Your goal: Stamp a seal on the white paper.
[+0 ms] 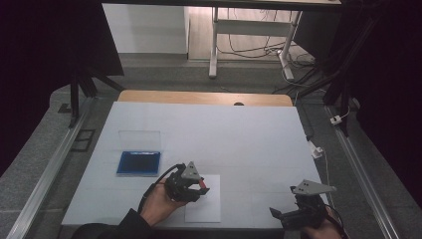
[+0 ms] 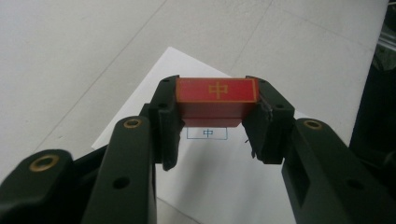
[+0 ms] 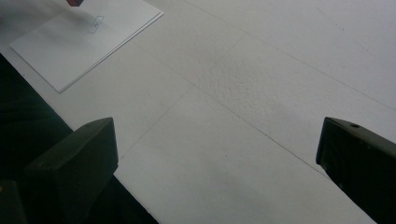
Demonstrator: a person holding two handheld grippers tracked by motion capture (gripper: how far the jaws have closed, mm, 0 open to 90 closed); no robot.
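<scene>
**Stamp job: inked impression already on sheet**

We hold red stamp block point(image 2: 215, 95) clamped in left gripper point(image 2: 215, 116), lifted just above paper sheet point(image 2: 210, 182). Blue framed mark point(image 2: 207, 133) is printed, so pressing looks done; re-inking or stowing prob. left. Right gripper point(image 3: 215, 154) wide apart, empty, idle. Blue ink pad case point(image 1: 139, 163) lid-open, well clear; nothing obstructs.

Red block point(image 2: 216, 95) in my left hand-held gripper point(image 2: 212, 122): smooth, hard-looking faces, slight sheen, gold character and border printed on top. Gripper jaws: matt black plastic, brass-coloured inserts in the screw holes. White sheet point(image 2: 219, 177) beneath: plain matt paper, small blue-outlined printed box. Table point(image 3: 243, 116) cover: white, matt, finely grained. Blue tray point(image 1: 139, 163): dark insert, clear glossy plastic lid point(image 1: 140, 138). Far table edge point(image 1: 204, 97): wood.
</scene>
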